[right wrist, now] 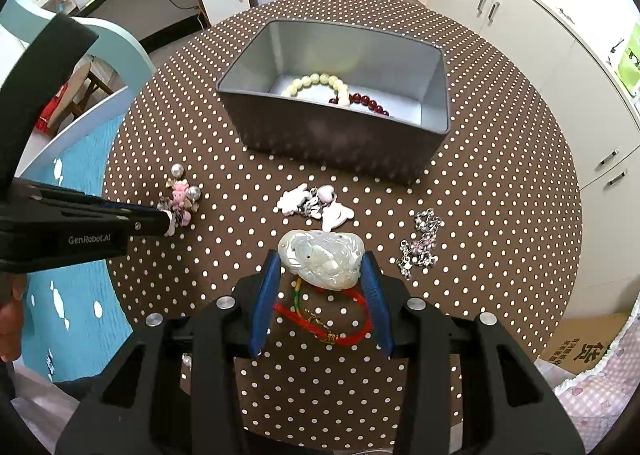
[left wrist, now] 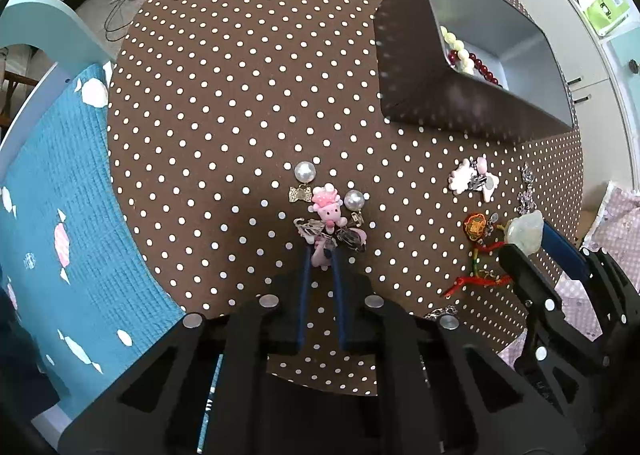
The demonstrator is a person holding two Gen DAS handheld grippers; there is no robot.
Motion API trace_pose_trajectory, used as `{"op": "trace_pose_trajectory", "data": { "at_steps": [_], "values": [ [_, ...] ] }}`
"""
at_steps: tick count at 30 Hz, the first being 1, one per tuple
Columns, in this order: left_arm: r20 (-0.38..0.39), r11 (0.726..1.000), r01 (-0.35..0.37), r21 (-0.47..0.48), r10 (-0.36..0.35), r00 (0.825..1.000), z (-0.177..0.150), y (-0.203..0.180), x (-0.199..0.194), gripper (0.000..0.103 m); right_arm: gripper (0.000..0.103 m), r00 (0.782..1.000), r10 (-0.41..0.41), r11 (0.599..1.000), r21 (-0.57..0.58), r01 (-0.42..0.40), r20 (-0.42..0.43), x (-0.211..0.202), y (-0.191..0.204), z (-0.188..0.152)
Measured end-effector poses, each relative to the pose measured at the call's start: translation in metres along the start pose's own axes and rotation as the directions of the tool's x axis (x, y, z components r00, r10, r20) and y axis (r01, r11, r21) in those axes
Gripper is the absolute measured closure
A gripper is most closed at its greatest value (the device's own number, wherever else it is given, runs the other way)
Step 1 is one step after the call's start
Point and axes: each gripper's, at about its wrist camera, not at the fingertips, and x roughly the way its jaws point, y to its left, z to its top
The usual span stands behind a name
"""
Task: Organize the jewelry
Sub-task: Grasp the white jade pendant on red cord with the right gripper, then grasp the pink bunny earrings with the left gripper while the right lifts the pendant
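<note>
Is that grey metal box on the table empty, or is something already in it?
Not empty. The grey box is open-topped and holds a cream bead bracelet and a dark red bead bracelet on its floor.

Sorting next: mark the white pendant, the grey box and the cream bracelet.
white pendant point(right wrist: 322, 259), right wrist view, carved middle.
grey box point(right wrist: 332, 139), right wrist view, near outer wall.
cream bracelet point(right wrist: 316, 79), right wrist view, a far bead.
</note>
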Motion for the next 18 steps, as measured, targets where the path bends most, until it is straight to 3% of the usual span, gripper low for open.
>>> {"op": "trace_pose_trajectory", "data": {
  "at_steps": [7,11,13,14,15,18],
  "values": [
    [0.024,0.999,0.021,-0.033,-0.02,1.0,0.004,0.01,-0.015,0.093,0.064,1.0,0.0,1.0,0.003,0.0,0.018,-0.001,0.004,0.005],
    [-0.02,0.998,0.023,-0.057,-0.025,0.999,0.005,0.014,-0.011,0.092,0.064,1.0,0.003,1.0,0.005,-0.003,0.017,0.001,0.005,0.007],
    [-0.04,0.998,0.019,-0.063,-0.021,0.999,0.001,0.018,-0.01,0.077,0.064,1.0,0.006,1.0,0.004,-0.006,0.011,0.001,0.004,0.007],
    [-0.047,0.998,0.004,-0.062,-0.007,0.999,0.002,0.018,-0.009,0.053,0.064,1.0,0.006,1.0,0.003,-0.006,0.01,0.001,0.002,0.006],
    [-0.045,0.998,-0.005,-0.063,0.002,0.999,0.002,0.017,-0.009,0.046,0.064,1.0,0.006,1.0,0.001,-0.006,0.007,0.001,0.002,0.005],
    [-0.042,0.998,-0.005,-0.059,0.003,0.999,0.004,0.013,-0.008,0.046,0.064,1.0,0.007,1.0,0.001,-0.007,0.002,0.001,0.0,0.003]
  ]
}}
